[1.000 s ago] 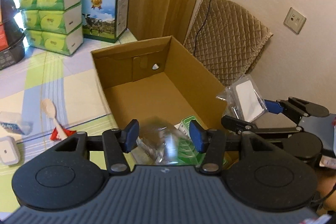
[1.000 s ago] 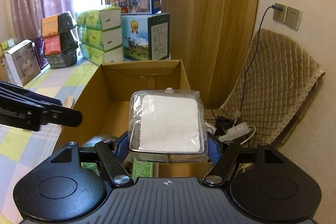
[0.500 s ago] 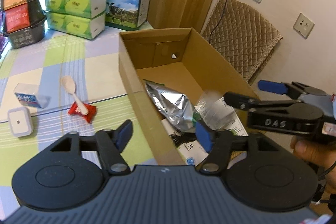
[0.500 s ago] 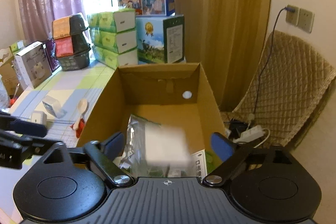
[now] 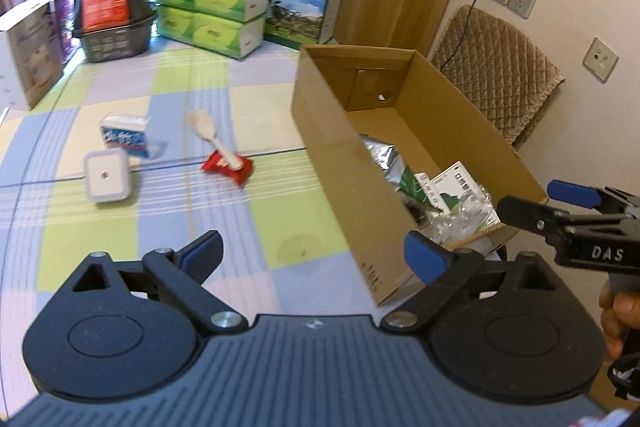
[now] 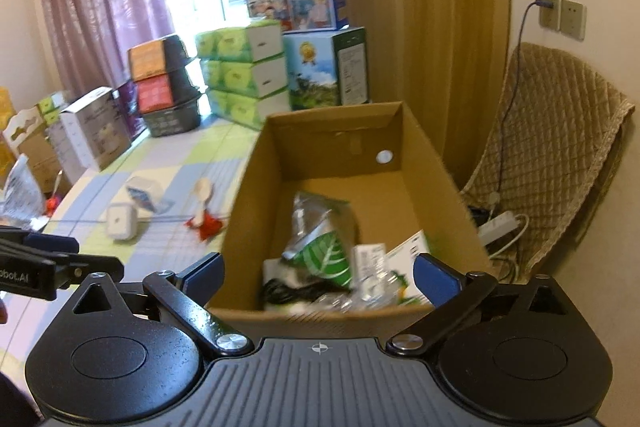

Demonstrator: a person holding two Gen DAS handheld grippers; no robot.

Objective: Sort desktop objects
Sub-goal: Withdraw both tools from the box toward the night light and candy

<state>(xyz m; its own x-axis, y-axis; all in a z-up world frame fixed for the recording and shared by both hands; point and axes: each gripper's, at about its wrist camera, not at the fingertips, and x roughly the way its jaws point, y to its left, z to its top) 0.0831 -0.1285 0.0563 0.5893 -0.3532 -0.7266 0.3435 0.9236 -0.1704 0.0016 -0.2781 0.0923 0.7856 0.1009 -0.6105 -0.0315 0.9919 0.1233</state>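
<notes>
My left tongs (image 5: 312, 255): spread apart, empty, over the table (image 5: 120, 251). My right tongs (image 6: 320, 273): spread apart, empty, above the cardboard box (image 6: 256, 187). On the table: white square case (image 5: 106, 181), spoon (image 5: 210, 133) across a red packet (image 5: 228, 169), small blue-labelled box (image 5: 124, 137).

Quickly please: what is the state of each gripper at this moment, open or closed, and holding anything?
Left gripper: open, holding nothing.
Right gripper: open, holding nothing, above the near end of the cardboard box.
</notes>
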